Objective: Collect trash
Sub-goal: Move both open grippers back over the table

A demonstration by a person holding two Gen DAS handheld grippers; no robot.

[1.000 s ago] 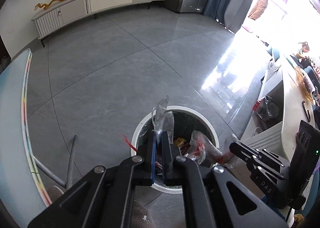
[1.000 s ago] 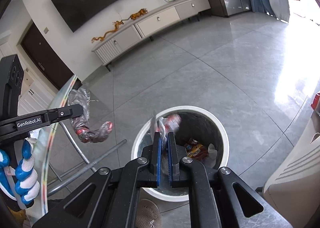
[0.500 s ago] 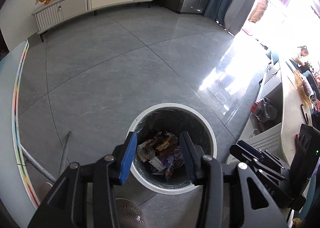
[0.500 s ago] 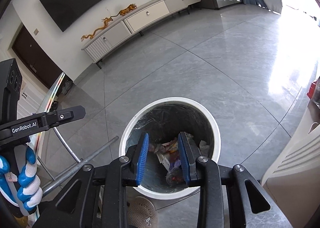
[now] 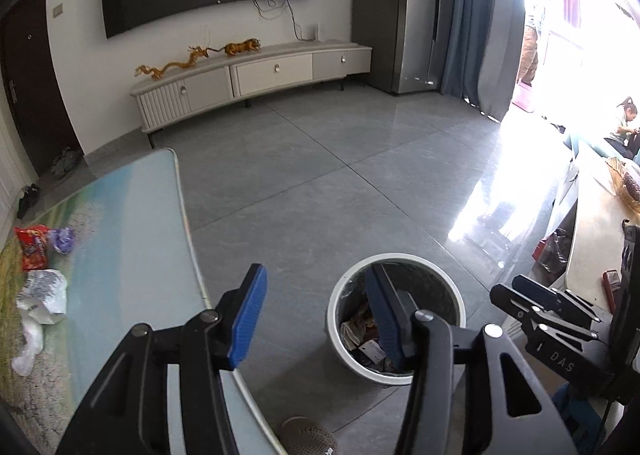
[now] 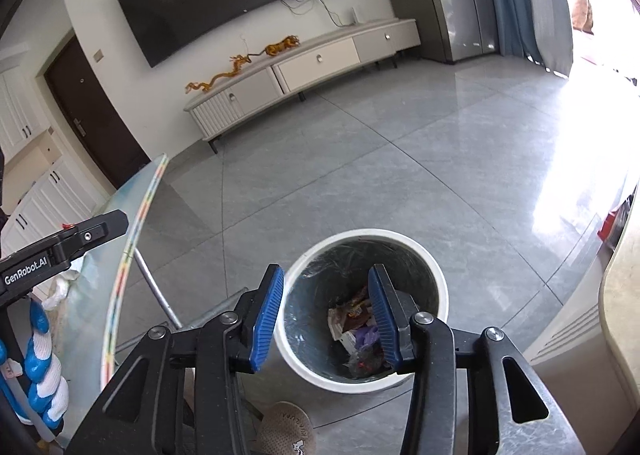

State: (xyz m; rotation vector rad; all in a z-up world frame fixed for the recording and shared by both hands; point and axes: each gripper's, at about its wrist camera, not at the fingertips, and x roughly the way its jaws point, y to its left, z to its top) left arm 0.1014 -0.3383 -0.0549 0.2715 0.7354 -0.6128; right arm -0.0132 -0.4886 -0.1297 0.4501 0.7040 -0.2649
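A white round bin (image 6: 362,381) with a dark liner is observed on the grey tiled floor (image 6: 420,159), just beside the glass table (image 5: 132,223); crumpled wrappers (image 6: 356,321) are seen inside it. The right gripper (image 6: 326,317) is held above the bin, jaws wide and holding nothing. The left gripper (image 5: 316,313) is likewise spread wide and holding nothing, one finger over the table edge, the other over the bin. Further litter is noted on the table: a red snack packet (image 5: 33,245), a purple wrapper (image 5: 62,239) and white plastic (image 5: 42,295)

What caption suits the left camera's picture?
Open left gripper beside the trash bin; wrappers wait on the table.
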